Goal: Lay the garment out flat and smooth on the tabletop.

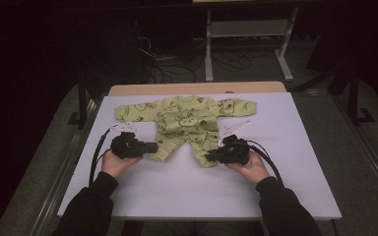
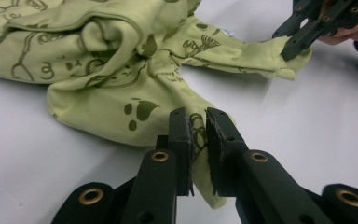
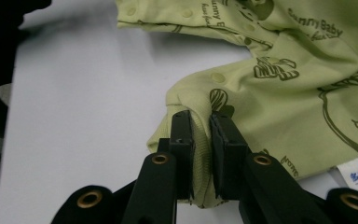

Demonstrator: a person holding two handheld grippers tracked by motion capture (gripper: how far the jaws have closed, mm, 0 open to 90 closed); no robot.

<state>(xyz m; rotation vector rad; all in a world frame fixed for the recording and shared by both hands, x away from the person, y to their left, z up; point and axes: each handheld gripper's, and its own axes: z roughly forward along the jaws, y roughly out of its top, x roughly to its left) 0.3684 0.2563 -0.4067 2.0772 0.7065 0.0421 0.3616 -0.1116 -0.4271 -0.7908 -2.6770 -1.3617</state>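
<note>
The green baby suit (image 1: 187,120) lay flat mid-frame on the white table (image 1: 275,196), legs pointing down toward the person. The left gripper (image 1: 150,146) pinched one leg cuff, the right gripper (image 1: 211,157) the other — both equally near.

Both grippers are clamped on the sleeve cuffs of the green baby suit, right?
Not the sleeves. The left gripper and the right gripper are each shut on a leg cuff of the green baby suit, as the high view shows; the sleeves lie spread at the far side, untouched.
</note>
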